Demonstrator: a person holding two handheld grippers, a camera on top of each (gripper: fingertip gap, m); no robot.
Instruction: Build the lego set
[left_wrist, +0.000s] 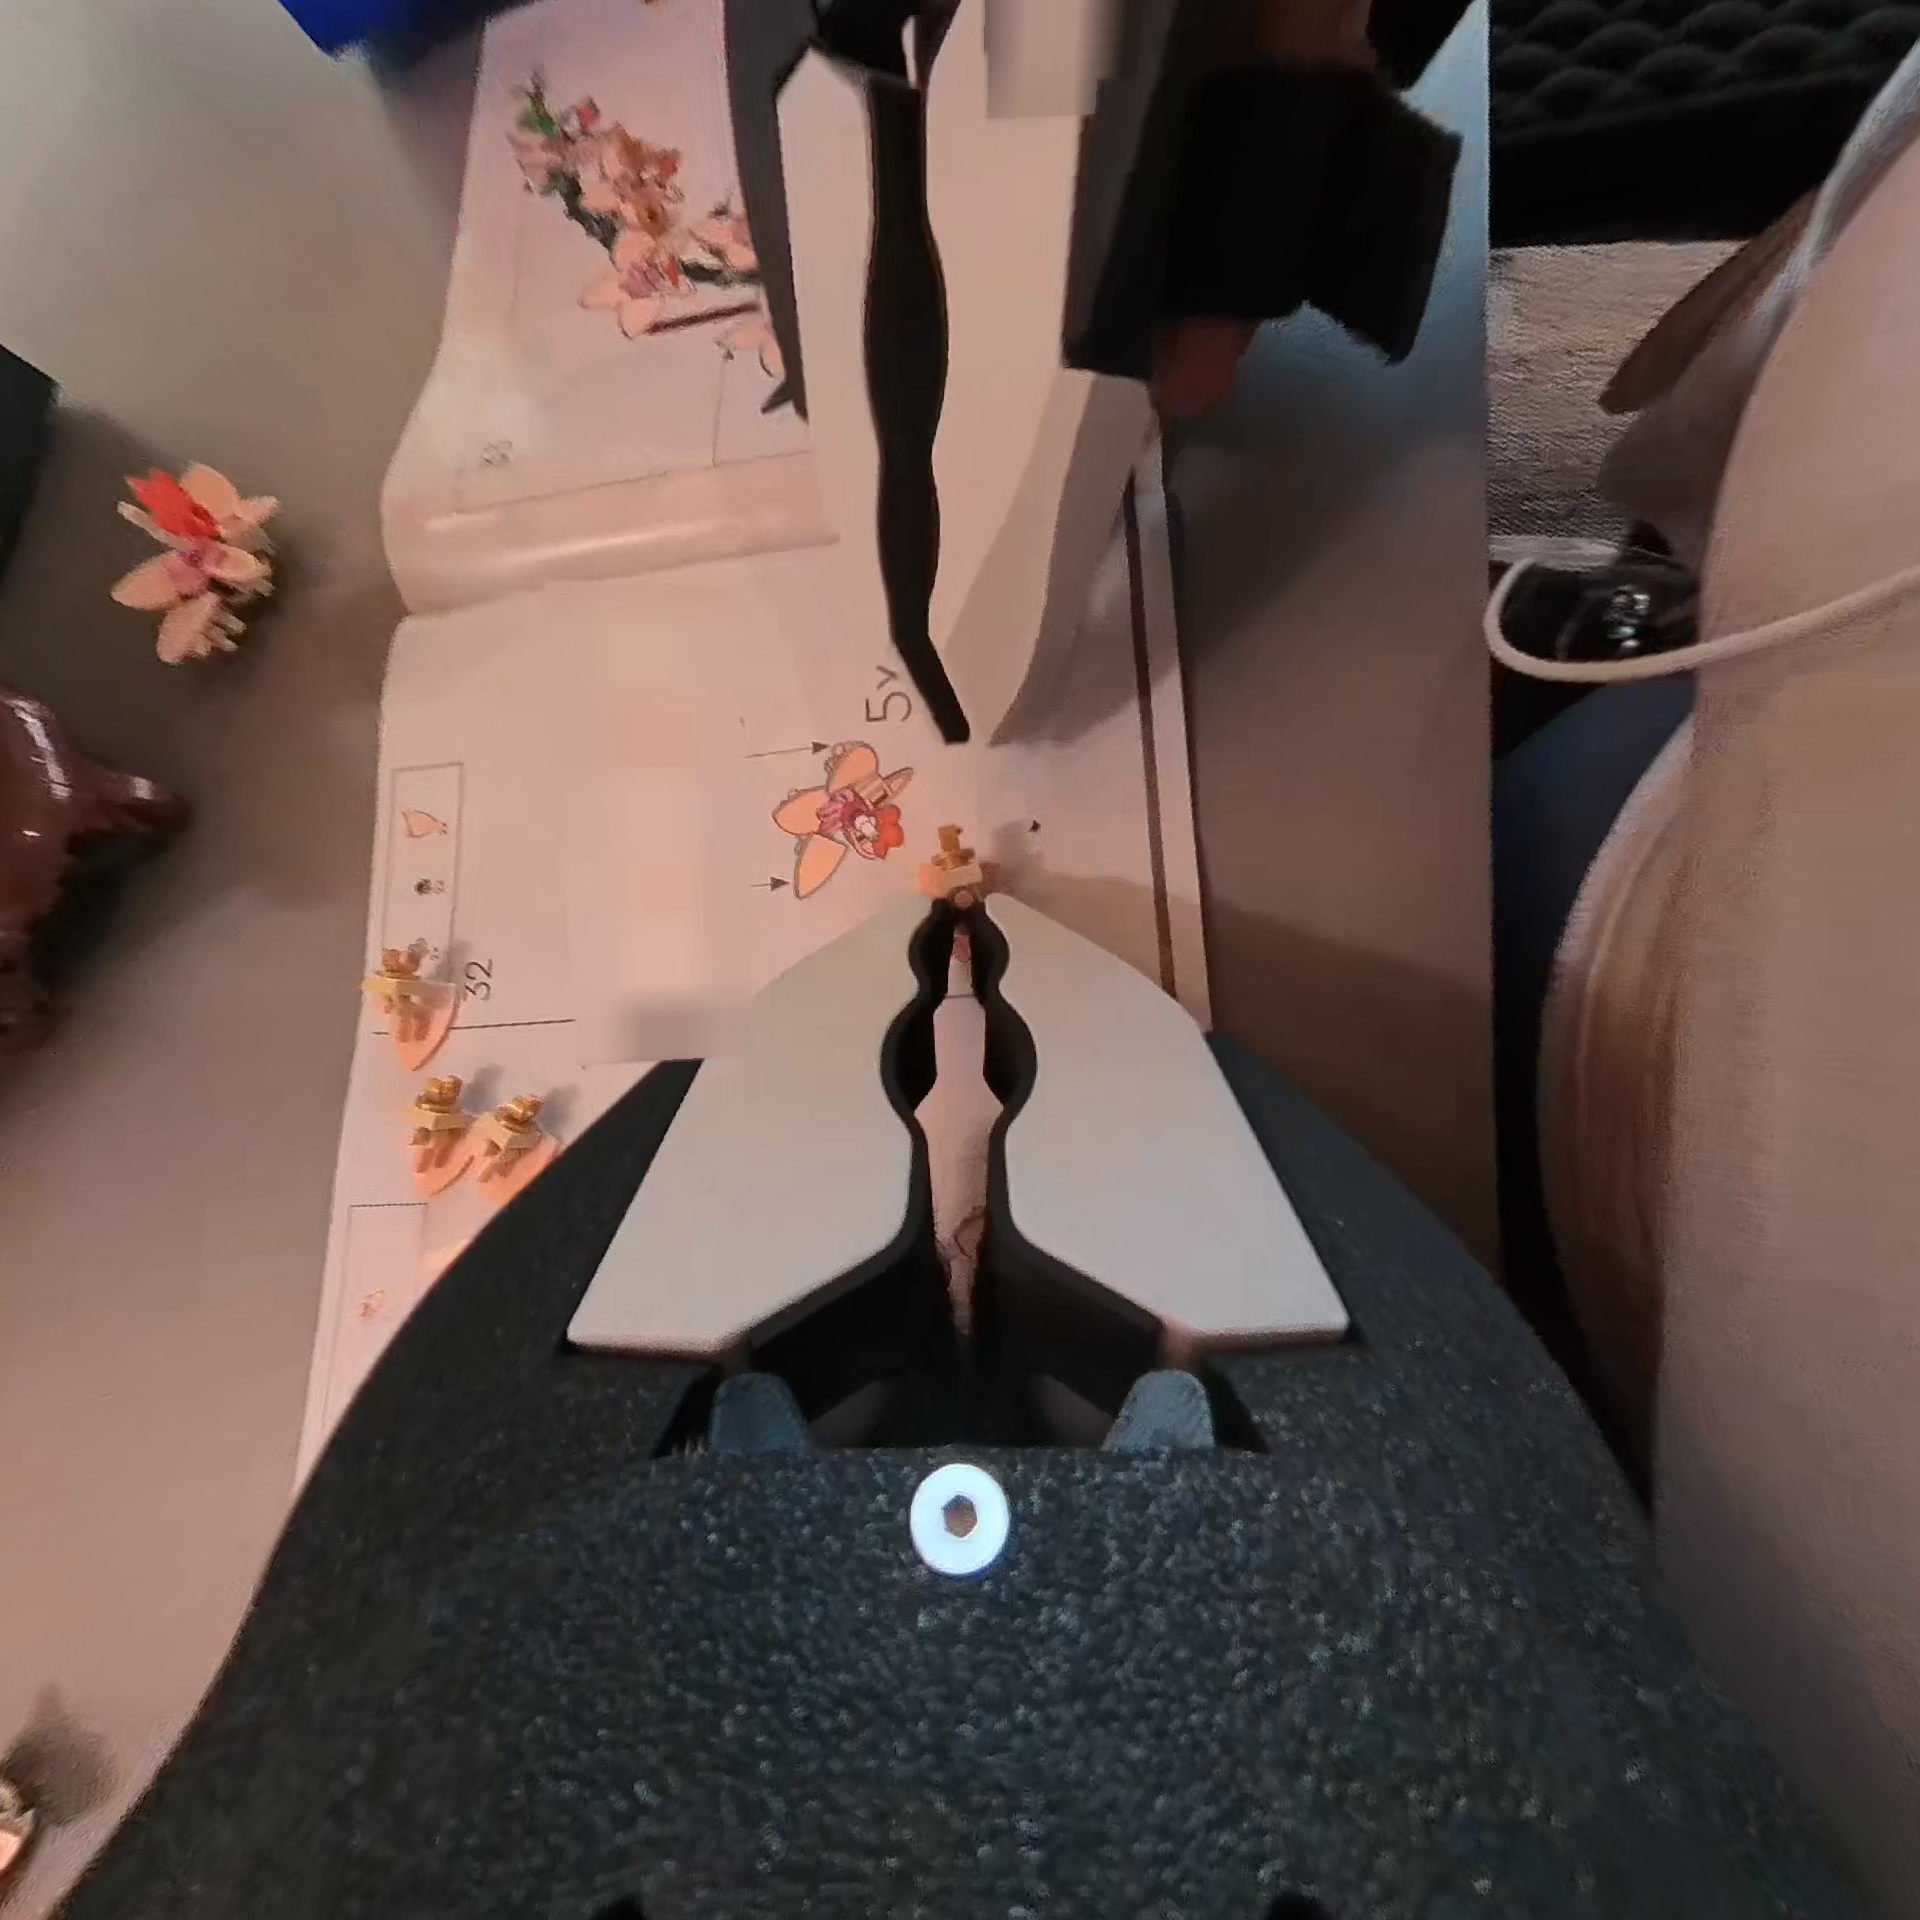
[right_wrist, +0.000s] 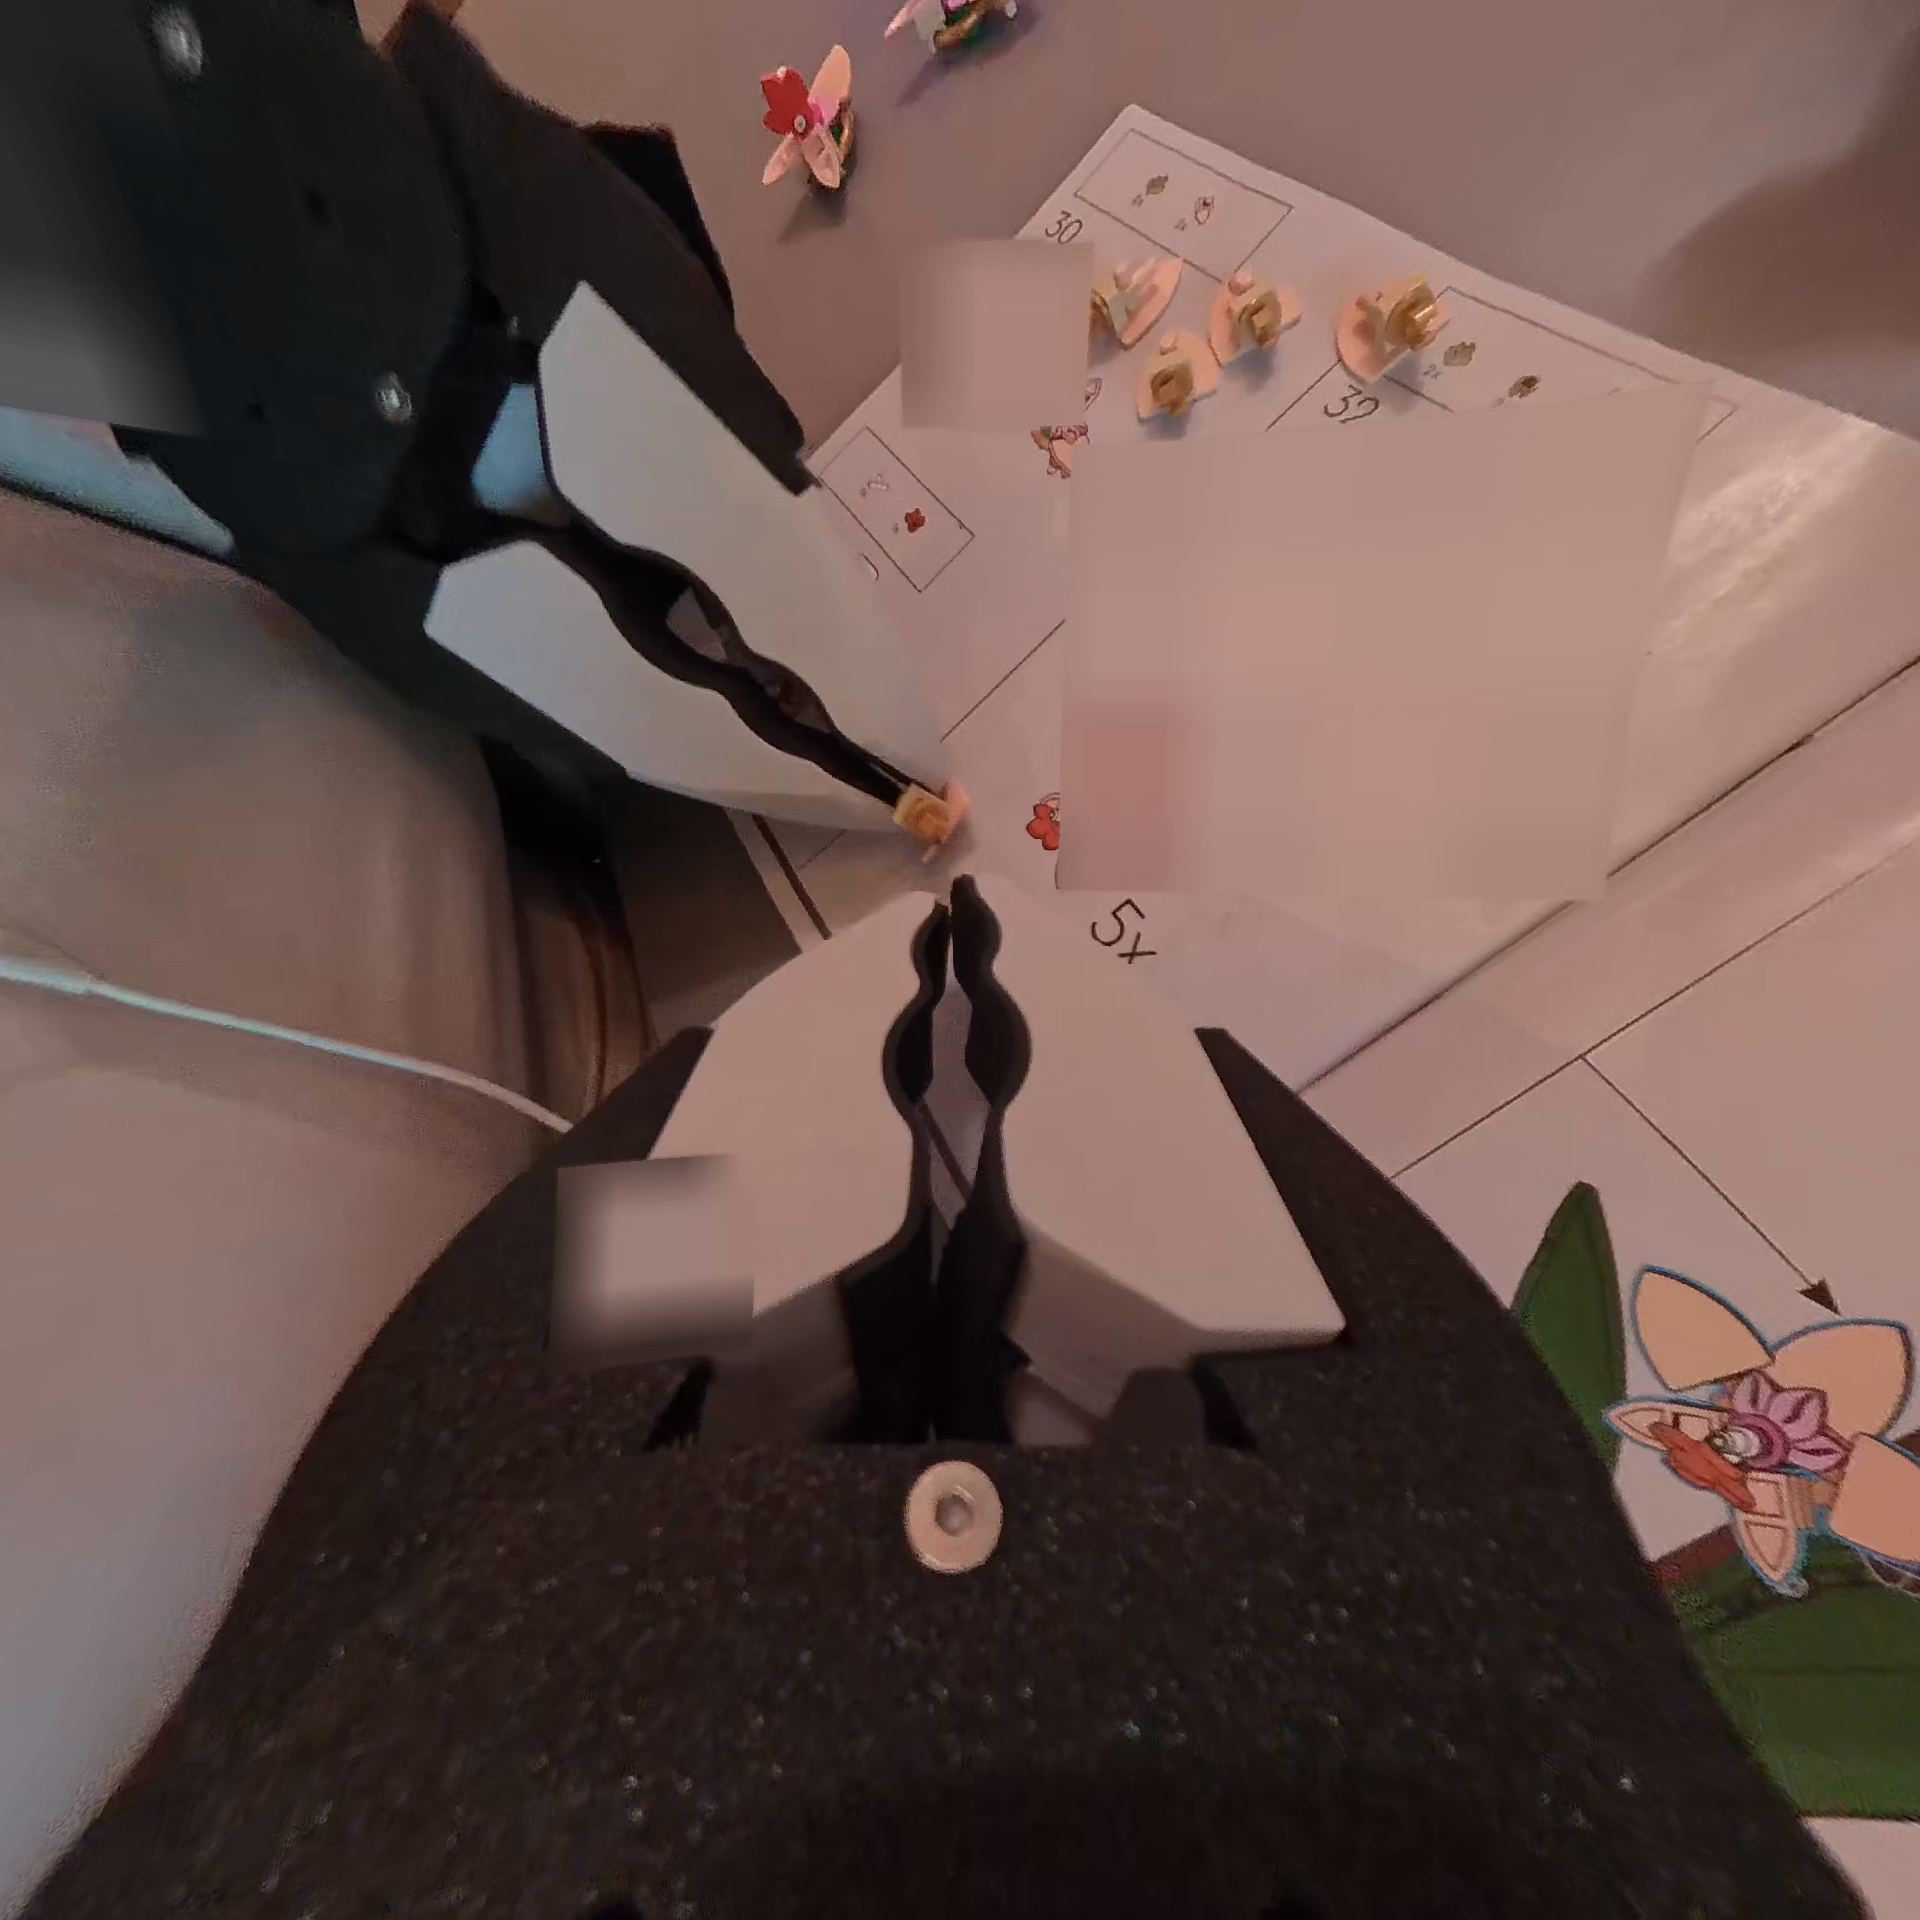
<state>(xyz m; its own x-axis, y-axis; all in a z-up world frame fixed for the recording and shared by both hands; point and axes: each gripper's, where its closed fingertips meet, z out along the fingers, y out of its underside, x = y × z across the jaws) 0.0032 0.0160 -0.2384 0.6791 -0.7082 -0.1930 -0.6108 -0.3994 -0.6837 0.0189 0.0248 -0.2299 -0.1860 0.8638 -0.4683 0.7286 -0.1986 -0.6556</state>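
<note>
My left gripper (left_wrist: 961, 906) is shut on a small gold and tan lego piece (left_wrist: 956, 860) and holds it just above the open instruction booklet (left_wrist: 623, 831). The right wrist view shows the same gripper (right_wrist: 912, 812) coming in from the upper left with the piece (right_wrist: 932, 810) at its tips. My right gripper (right_wrist: 956, 902) is shut and empty, its tips a short way from the piece, not touching it. In the left wrist view it (left_wrist: 958, 727) comes down from the top, tip to tip with the left one.
Several tan petal sub-assemblies with gold clips (right_wrist: 1252, 312) (left_wrist: 436, 1127) lie on the booklet's page (right_wrist: 1351, 623). A built pink and red flower (left_wrist: 197, 561) (right_wrist: 805, 125) sits on the table beyond. A dark brown object (left_wrist: 62, 862) stands at the left. Beige cloth (left_wrist: 1714, 1039) and a cable (right_wrist: 260, 1023) lie alongside. Left and right tips are no more than a few centimetres apart.
</note>
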